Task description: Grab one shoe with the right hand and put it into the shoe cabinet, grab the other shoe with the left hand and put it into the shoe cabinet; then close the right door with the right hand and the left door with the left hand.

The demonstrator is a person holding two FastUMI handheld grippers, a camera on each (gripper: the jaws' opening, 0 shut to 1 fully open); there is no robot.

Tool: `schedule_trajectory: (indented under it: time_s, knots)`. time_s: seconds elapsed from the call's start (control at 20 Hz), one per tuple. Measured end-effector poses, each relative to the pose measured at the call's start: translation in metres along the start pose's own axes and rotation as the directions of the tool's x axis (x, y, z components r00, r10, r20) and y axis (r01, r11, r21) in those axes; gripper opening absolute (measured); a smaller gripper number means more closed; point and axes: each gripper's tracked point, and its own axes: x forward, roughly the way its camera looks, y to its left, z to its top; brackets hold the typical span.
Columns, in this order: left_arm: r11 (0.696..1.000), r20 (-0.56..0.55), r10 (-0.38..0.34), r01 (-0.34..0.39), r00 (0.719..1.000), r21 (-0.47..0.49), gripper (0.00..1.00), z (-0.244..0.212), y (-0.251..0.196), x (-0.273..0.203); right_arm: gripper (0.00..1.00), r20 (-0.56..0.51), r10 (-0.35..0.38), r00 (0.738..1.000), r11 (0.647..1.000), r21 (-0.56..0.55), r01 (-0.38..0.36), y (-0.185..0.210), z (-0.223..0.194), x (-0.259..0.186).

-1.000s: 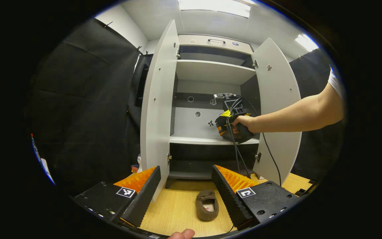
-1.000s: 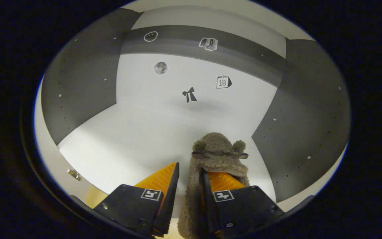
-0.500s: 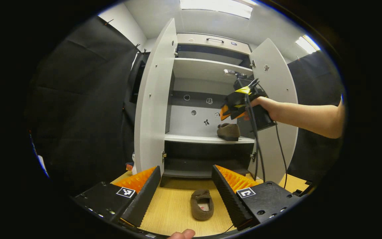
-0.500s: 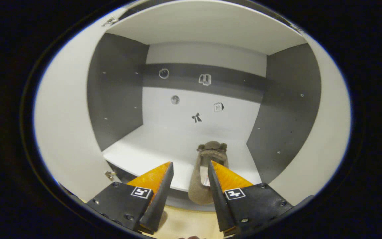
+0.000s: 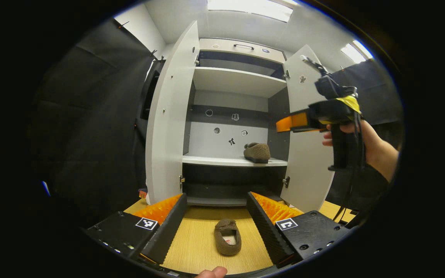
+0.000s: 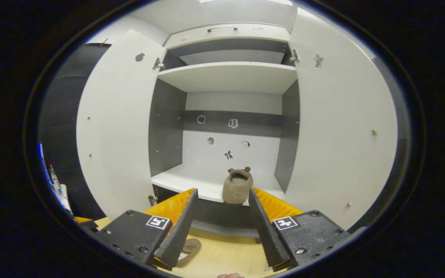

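Observation:
A brown fuzzy shoe (image 5: 257,152) rests on the right part of the cabinet's middle shelf (image 5: 214,160); the right gripper view has this shoe (image 6: 237,187) heel-first at the shelf's front edge. The other brown shoe (image 5: 227,241) lies on the wooden floor (image 5: 195,247), between and beyond my left gripper's (image 5: 216,221) open fingers. My right gripper (image 6: 220,216) is open and empty, drawn back from the shelf. The left gripper view has it (image 5: 286,124) held up by a hand in front of the right door (image 5: 308,150). Both doors stand open.
The left door (image 5: 167,127) swings out wide. An upper shelf (image 5: 238,79) and a drawer with a handle (image 5: 243,46) sit above. Black cloth walls flank the cabinet. A flat sole-shaped thing (image 6: 189,247) lies on the floor below my right gripper.
My right gripper let go of the shoe on the middle shelf, opened, and pulled back out to the right. My left gripper eased nearer the floor shoe.

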Motion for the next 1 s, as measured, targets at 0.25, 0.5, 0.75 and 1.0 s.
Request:
schedule_trajectory:
  time_s: [0.25, 0.5, 0.75, 1.0]
  knots:
    - [1.0, -0.008, -0.019, 0.019, 1.0, -0.004, 0.95, 0.0, -0.002, -0.002, 0.87, 0.066, -0.028, 0.997, 1.0, -0.013, 0.029, 0.009, -0.049, -0.063]
    - [1.0, -0.045, -0.026, 0.026, 0.999, -0.01, 0.95, -0.008, -0.002, -0.002, 1.0, 0.093, -0.072, 0.993, 0.997, 0.02, 0.071, 0.011, -0.096, -0.106]
    - [0.999, -0.102, -0.031, 0.03, 0.994, -0.011, 0.95, -0.017, -0.002, -0.004, 0.98, 0.05, -0.121, 0.991, 0.992, 0.033, 0.12, 0.014, -0.146, -0.137]
    - [0.999, -0.183, -0.047, 0.043, 0.982, -0.027, 0.95, -0.034, -0.003, -0.006, 0.98, -0.015, -0.164, 0.986, 0.981, 0.098, 0.165, 0.001, -0.168, -0.147]
